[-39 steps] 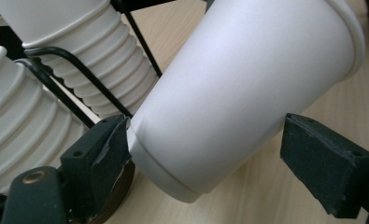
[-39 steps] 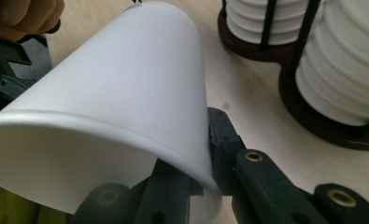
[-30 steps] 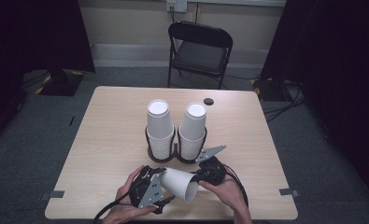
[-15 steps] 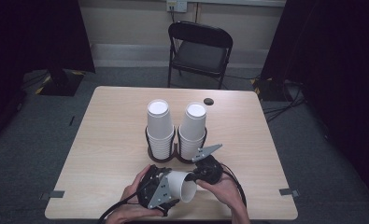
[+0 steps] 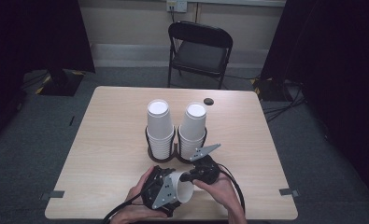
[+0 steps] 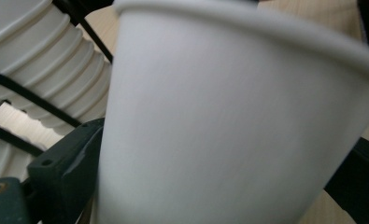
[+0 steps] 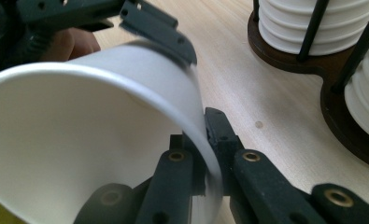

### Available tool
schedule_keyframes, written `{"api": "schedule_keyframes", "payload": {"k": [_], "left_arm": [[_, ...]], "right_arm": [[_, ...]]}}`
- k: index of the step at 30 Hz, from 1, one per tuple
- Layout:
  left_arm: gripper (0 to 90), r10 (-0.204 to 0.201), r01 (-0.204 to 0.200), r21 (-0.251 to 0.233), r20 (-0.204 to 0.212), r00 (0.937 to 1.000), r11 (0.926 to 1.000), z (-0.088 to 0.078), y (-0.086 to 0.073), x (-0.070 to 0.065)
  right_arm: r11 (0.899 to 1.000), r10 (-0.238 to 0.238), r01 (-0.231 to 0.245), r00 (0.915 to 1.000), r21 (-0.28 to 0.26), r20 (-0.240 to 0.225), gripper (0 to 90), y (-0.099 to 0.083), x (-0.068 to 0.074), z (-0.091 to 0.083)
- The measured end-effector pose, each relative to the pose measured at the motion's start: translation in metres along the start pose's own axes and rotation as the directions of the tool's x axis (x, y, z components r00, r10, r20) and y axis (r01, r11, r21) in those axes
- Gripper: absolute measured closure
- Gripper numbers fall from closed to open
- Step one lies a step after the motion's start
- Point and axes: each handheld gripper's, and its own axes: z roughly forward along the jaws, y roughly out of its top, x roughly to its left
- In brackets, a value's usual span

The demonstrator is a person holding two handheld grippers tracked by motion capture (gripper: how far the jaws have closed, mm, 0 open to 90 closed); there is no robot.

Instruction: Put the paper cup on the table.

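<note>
A light wooden table point(image 5: 102, 140) stands on grey carpet point(image 5: 28, 135). Beyond its far edge, a black folding chair point(image 5: 198, 51) faces a pale wall point(image 5: 126, 21), flanked by what seem dark curtains point(image 5: 32, 32).

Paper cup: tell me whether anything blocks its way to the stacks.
Nothing visible does. The right gripper pinches the paper cup at its rim, and only bare table lies between it and the two cup stacks.
</note>
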Motion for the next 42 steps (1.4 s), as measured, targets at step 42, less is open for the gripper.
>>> {"api": "schedule_keyframes", "payload": {"k": [42], "left_arm": [[9.6,-0.2,0.196,-0.097,-0.033,0.9792,0.9757,-0.002,-0.005,0.017]], "right_arm": [[0.98,0.102,-0.096,0.9945,-0.174,0.025,71.1,-0.012,-0.006,-0.008]]}}
